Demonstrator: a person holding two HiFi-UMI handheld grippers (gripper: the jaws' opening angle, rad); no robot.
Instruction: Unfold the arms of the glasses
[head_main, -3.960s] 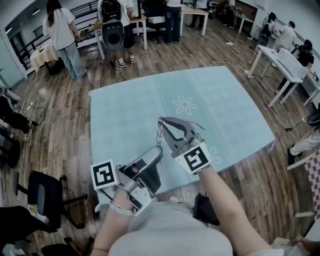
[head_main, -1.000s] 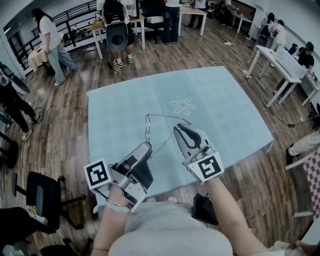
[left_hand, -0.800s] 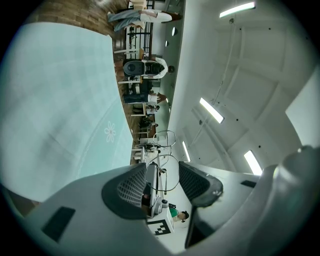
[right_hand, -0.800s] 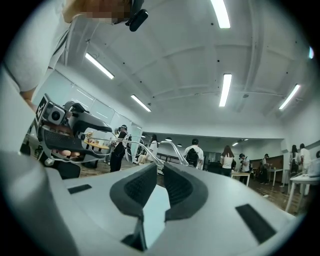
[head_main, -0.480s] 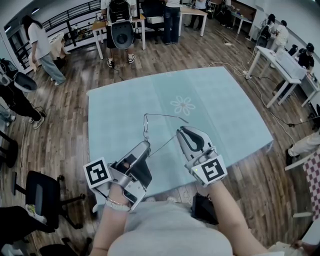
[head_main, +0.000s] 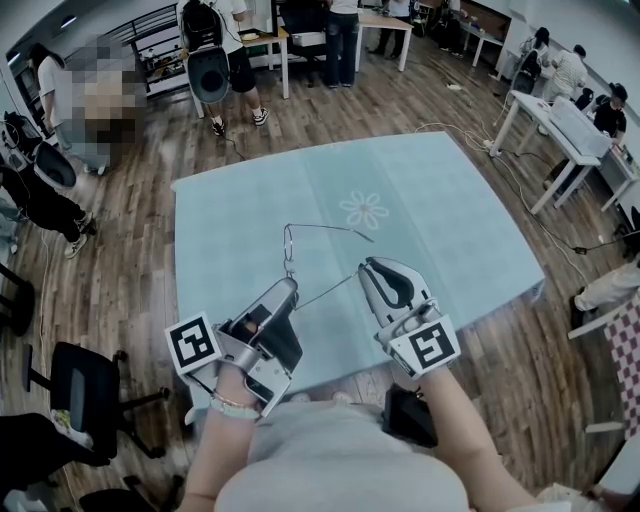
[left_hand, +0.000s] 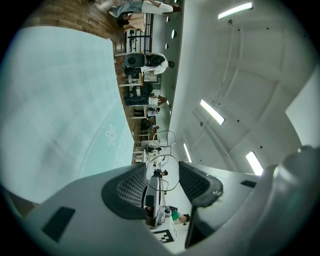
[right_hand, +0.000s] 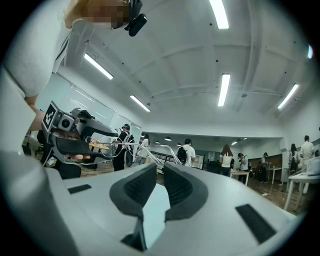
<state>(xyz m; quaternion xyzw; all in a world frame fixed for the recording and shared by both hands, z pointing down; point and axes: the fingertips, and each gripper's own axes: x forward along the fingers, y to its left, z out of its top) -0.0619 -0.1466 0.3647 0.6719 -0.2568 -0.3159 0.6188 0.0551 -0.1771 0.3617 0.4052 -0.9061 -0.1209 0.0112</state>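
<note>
Thin wire-framed glasses (head_main: 289, 255) hang above the pale blue tablecloth (head_main: 430, 200). My left gripper (head_main: 289, 290) is shut on the front of the frame. In the left gripper view, a lens rim (left_hand: 162, 172) sits between its pads. One arm of the glasses (head_main: 330, 231) sticks out to the right at the top. The other arm (head_main: 328, 293) slants from the frame to the tips of my right gripper (head_main: 364, 270). That gripper's jaws stand nearly together at the arm's end. In the right gripper view, the curved arm end (right_hand: 165, 150) shows just over the pads.
The table stands on a wooden floor. A black chair (head_main: 85, 385) is at the lower left and white desks (head_main: 565, 120) at the right. Several people stand around the far desks. A dark bag (head_main: 408, 418) lies near my feet.
My right gripper has drawn away from the frame toward the lower right, and the lower arm of the glasses has swung out with it. The left gripper has stayed in place.
</note>
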